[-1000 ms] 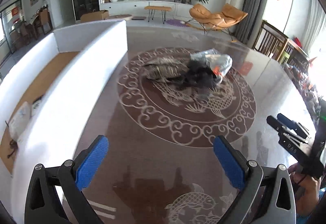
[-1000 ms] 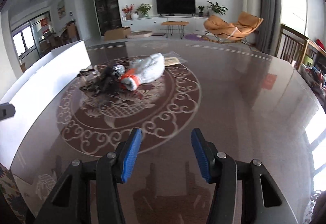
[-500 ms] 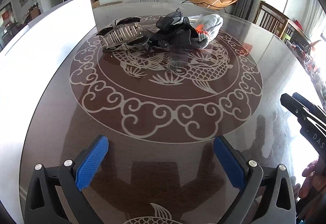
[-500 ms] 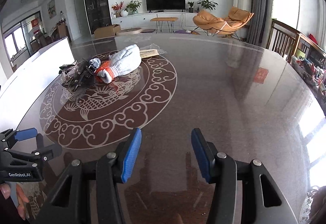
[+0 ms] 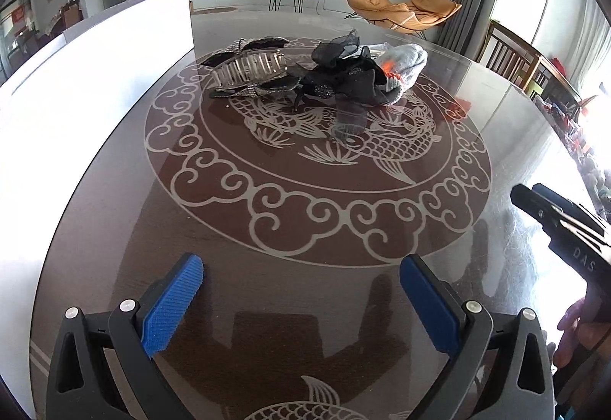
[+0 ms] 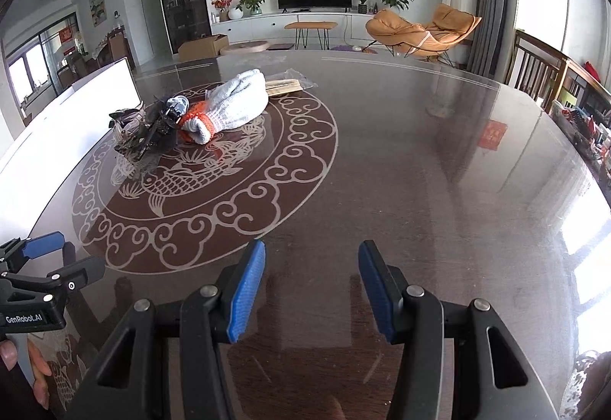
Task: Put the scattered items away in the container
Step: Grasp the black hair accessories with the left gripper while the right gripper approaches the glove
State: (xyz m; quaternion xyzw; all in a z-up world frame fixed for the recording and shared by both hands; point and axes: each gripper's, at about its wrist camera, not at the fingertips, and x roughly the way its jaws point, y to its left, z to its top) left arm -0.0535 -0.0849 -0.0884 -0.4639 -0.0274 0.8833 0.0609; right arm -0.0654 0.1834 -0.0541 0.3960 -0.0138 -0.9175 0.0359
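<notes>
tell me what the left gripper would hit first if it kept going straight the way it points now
Most likely the bare tabletop: the left gripper points down at it, open and empty. The hair clip and black bow lie further on, though depth is unclear.

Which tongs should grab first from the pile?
Probably left. The left tongs stand open and face the pile straight on, with the white container on their side. The right tongs point past it.
</notes>
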